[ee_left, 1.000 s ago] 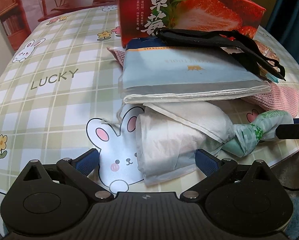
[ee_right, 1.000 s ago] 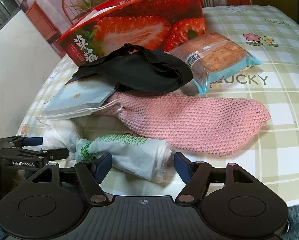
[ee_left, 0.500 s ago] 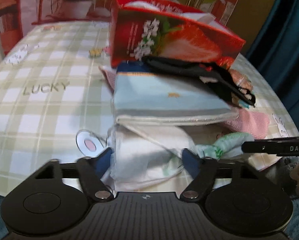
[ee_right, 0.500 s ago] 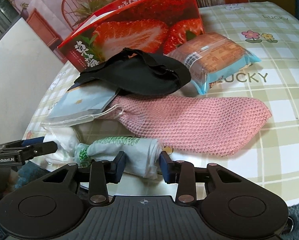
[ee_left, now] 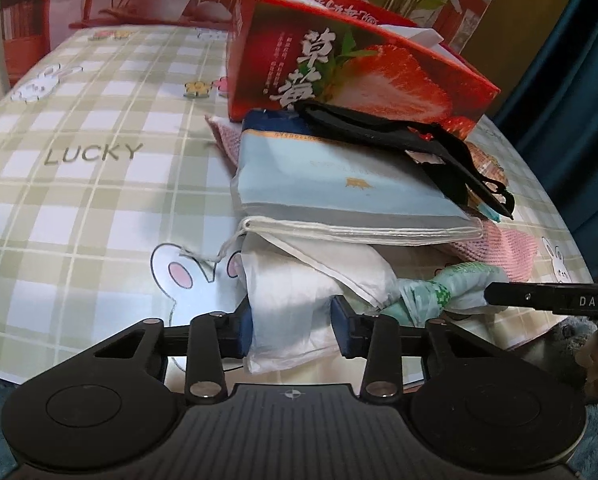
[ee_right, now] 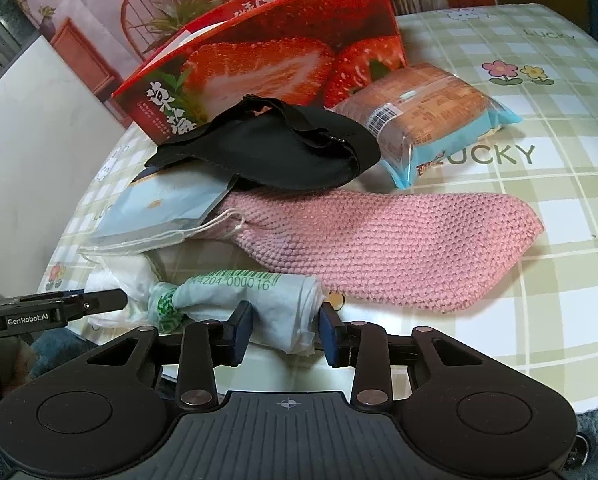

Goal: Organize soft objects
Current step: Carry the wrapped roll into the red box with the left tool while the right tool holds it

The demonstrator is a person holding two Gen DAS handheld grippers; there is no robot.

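Closing on one rolled white plastic bag (ee_left: 295, 300) (below the red strawberry box (ee_left: 339, 64)): left gripper (ee_left: 291, 322) and right gripper (ee_right: 285, 328), each pinching an end.

Your open room is the table (ee_left: 91, 184) on the left side of the left wrist view: bare checked cloth from the near edge all the way to the far edge, nothing on it. The middle is jammed. The red box (ee_left: 339, 68) stands tall at the back, and right in front of it the pile runs down to the near edge: black cloth (ee_right: 275, 148) on top, blue pack (ee_left: 339, 188) under it, pink knit (ee_right: 387, 240) spreading right. Snack pack (ee_right: 431, 116) sits just beside the box on the right. Past the knit's tip, the right edge and far right corner are bare. Down at the near edge there's no slack: both grippers crowd the white bag (ee_left: 295, 300) side by side.
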